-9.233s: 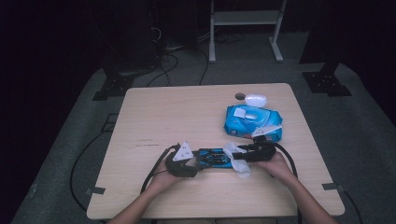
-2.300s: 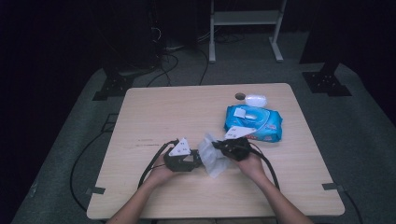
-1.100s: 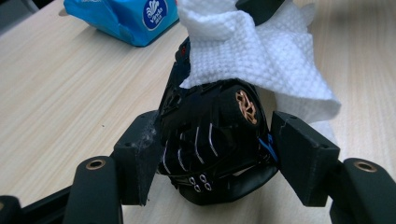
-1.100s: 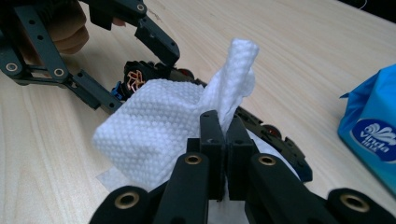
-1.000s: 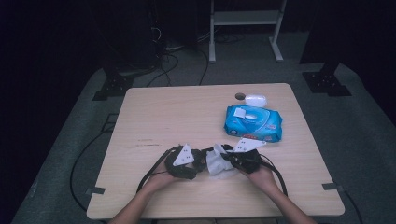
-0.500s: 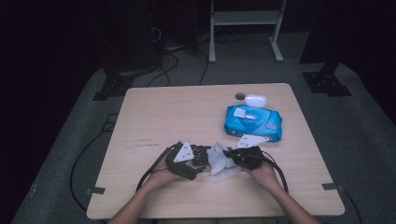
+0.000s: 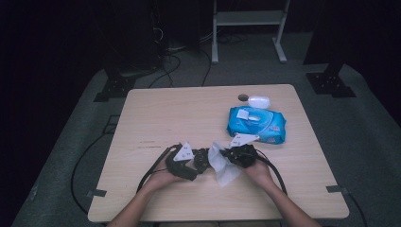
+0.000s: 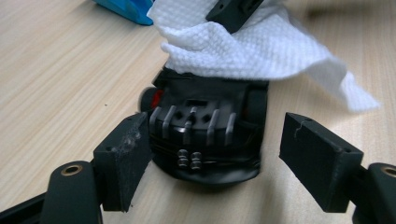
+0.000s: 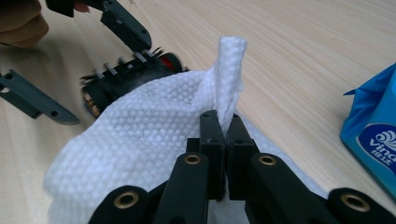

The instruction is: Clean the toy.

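A small black ribbed device (image 8: 205,135) lies on the wooden table (image 7: 189,118) near its front edge. My left gripper (image 8: 219,158) straddles it; the jaws have just been closing, one pad sits at its side and the other stands clear, so it is open. In the high view the left gripper (image 7: 196,163) points right at the device (image 7: 202,158). My right gripper (image 9: 223,126) is shut on a fold of a white wet wipe (image 9: 140,140). The wipe (image 7: 222,168) drapes over the device's far end (image 9: 126,74), with the right gripper (image 7: 228,157) just beyond it.
A blue pack of wipes (image 7: 257,124) lies at the back right of the table, its label flap raised. Behind it sit a small white oval object (image 7: 258,101) and a dark round spot (image 7: 243,97). Cables trail from both grippers off the front edge.
The right gripper has brought the wipe slightly left and down onto the black device. The left hand has stayed in place around the device.
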Demonstrator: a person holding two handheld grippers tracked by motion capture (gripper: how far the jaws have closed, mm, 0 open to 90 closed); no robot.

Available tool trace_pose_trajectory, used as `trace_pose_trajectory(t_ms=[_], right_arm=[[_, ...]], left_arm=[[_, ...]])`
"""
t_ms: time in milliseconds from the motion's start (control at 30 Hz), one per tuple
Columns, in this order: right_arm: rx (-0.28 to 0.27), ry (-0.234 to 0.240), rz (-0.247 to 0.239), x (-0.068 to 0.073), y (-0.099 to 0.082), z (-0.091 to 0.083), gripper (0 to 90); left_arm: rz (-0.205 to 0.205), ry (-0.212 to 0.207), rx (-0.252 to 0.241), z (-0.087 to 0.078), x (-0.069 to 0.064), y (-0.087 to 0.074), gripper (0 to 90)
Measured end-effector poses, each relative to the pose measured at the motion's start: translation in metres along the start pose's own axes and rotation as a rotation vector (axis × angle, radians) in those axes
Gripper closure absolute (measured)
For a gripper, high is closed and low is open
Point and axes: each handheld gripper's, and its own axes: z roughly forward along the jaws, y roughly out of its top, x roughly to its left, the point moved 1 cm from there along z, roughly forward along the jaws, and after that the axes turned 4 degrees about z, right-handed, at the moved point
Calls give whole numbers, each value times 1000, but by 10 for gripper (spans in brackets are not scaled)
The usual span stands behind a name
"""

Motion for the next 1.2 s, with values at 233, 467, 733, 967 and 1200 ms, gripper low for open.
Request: trace_pose_trajectory(t_ms=[233, 467, 733, 967, 1200], right_arm=[[-19, 29, 10, 1, 1, 2, 877], [-39, 80, 14, 6, 4, 7, 736], [-123, 18, -16, 6, 9, -19, 518], [-84, 36, -141, 26, 7, -8, 590], [-29, 77, -120, 26, 2, 4, 645]], left_arm=[[-46, 6, -3, 12, 7, 4, 95], [-10, -30, 24, 16, 3, 4, 214], [-8, -27, 24, 15, 2, 2, 216], [-11, -24, 14, 14, 0, 3, 218], [-34, -66, 45, 19, 5, -2, 174]])
